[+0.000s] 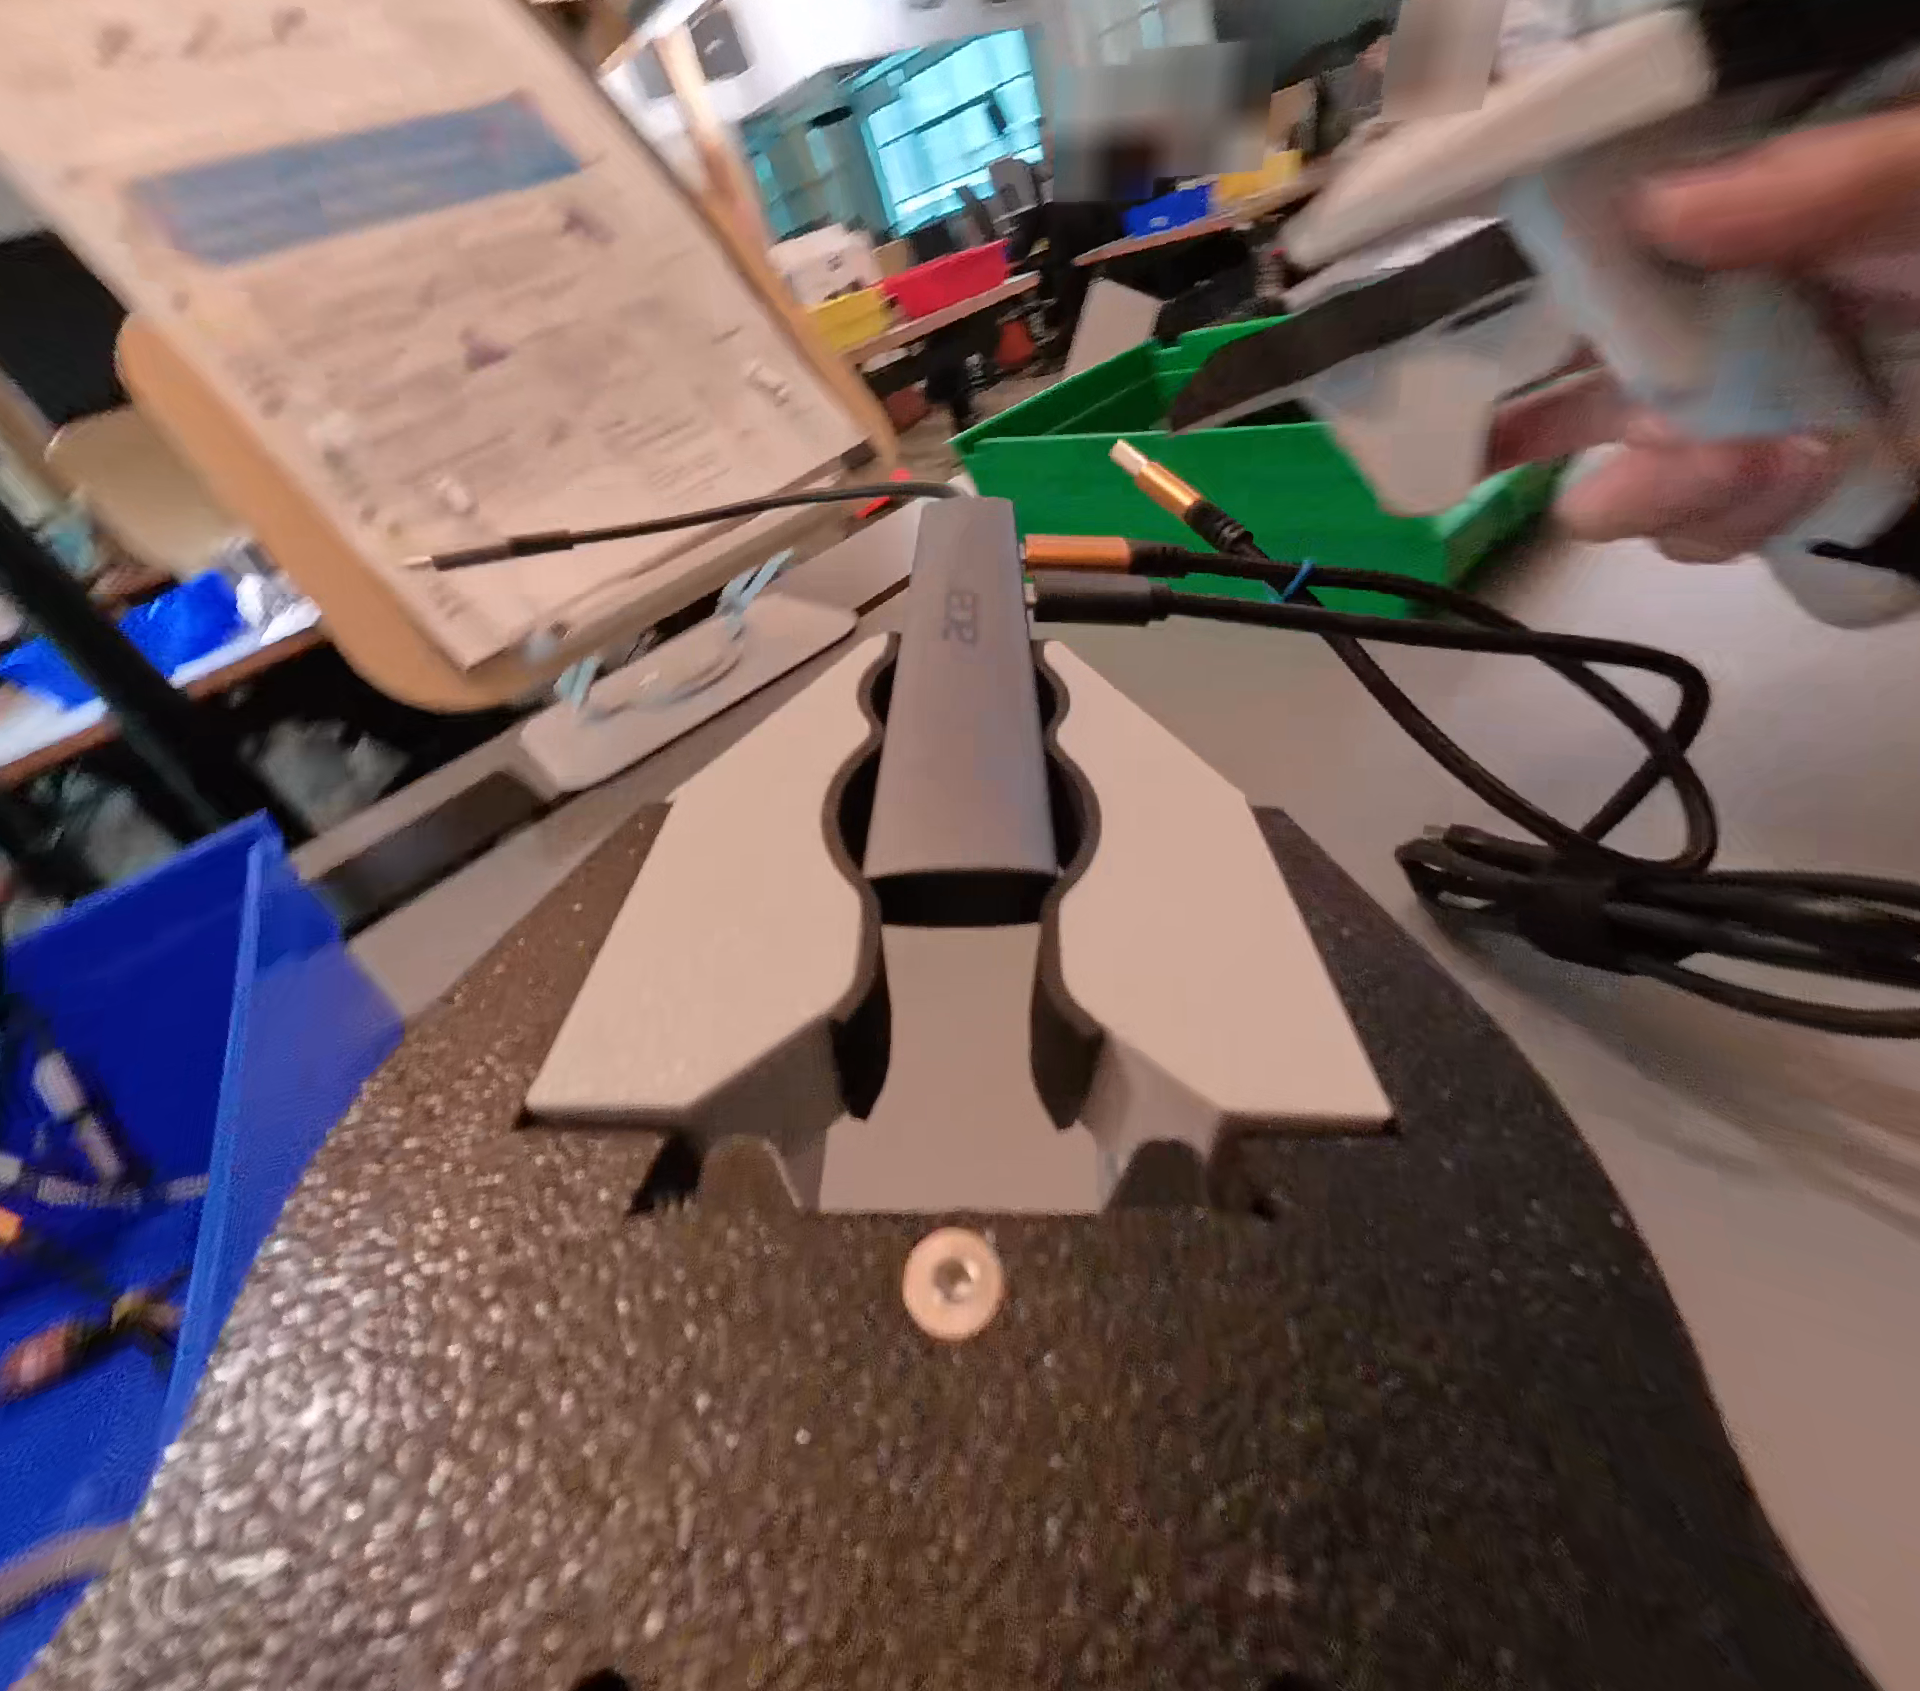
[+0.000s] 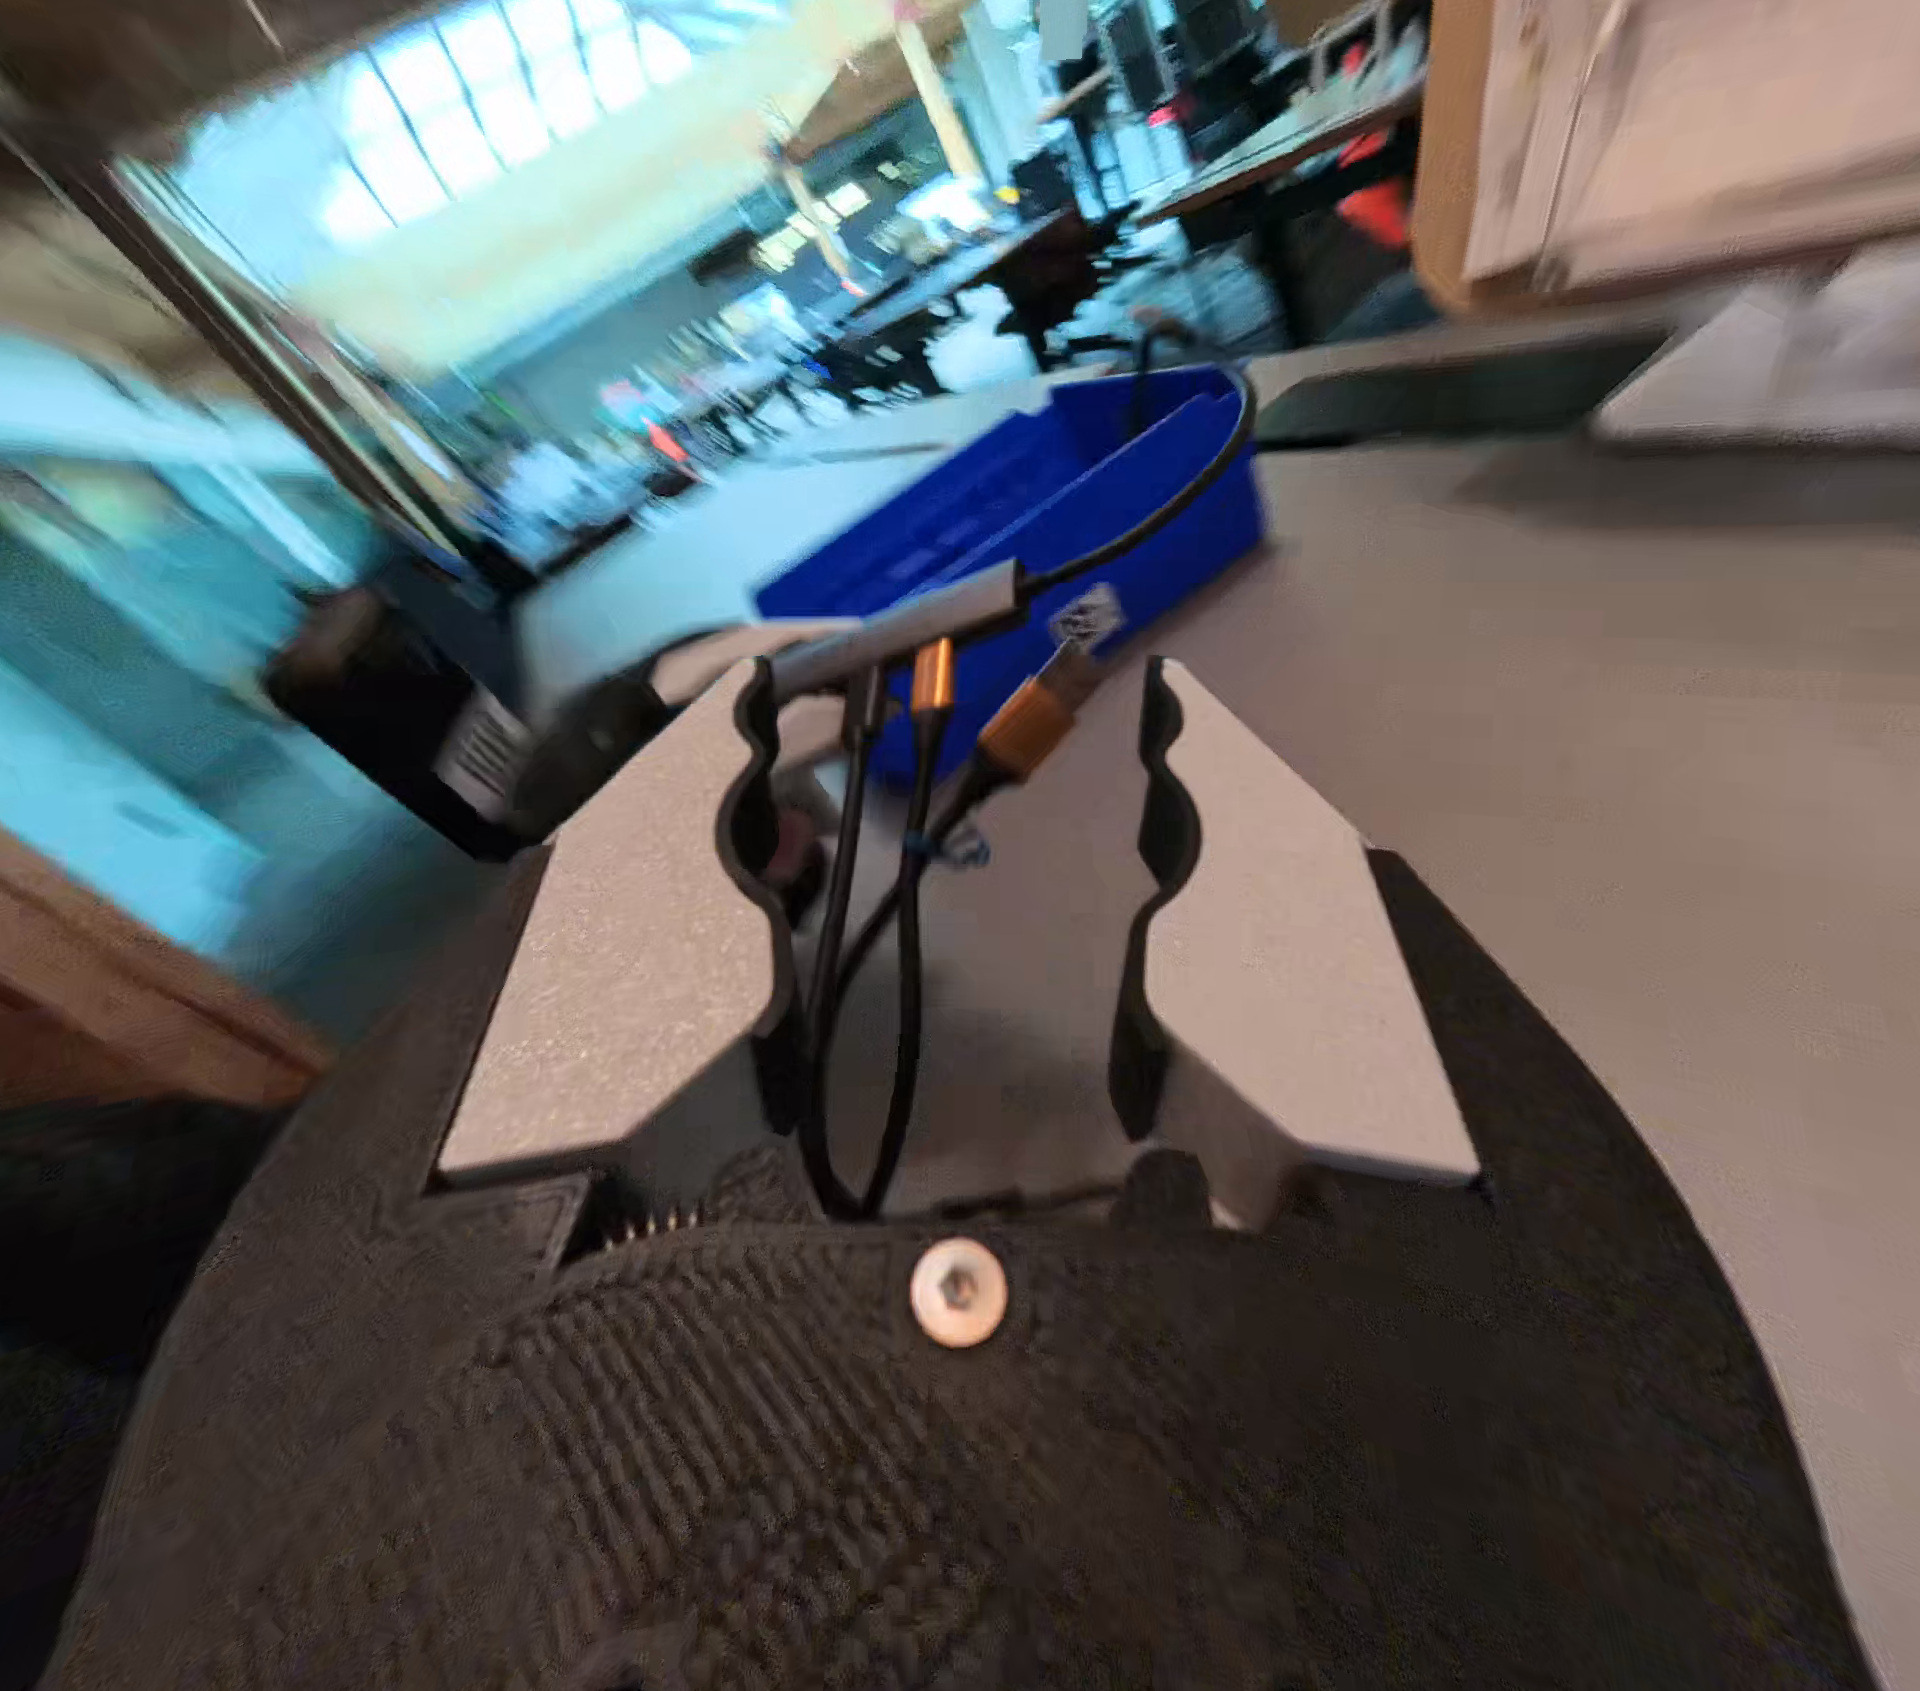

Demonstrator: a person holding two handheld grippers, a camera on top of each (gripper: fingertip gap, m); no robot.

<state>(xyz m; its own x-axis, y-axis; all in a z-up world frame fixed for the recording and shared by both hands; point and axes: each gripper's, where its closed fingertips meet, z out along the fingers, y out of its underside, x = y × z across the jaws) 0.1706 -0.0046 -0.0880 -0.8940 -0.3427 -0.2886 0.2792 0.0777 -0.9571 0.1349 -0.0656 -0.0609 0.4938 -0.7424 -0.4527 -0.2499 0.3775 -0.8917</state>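
While left gripper point(image 1: 961, 768) jaws clamp the grey hub point(image 1: 961, 706) level above the table point(image 1: 1558, 1174), its side ports face right gripper point(image 2: 961, 862), jaws spread around dangling black cables point(image 2: 842, 966); orange-tipped plug point(image 2: 1039, 711) free.

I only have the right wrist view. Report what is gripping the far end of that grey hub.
Observer: The left claw is shut on the grey hub, its fingers against both long sides.
Operator: Now tell me where the black cables end up.
Observer: They gather into a bundled coil lying on the table, on the hub's plug side.
Operator: Give me what is behind the loose orange plug.
Observer: A green bin stands right behind it.
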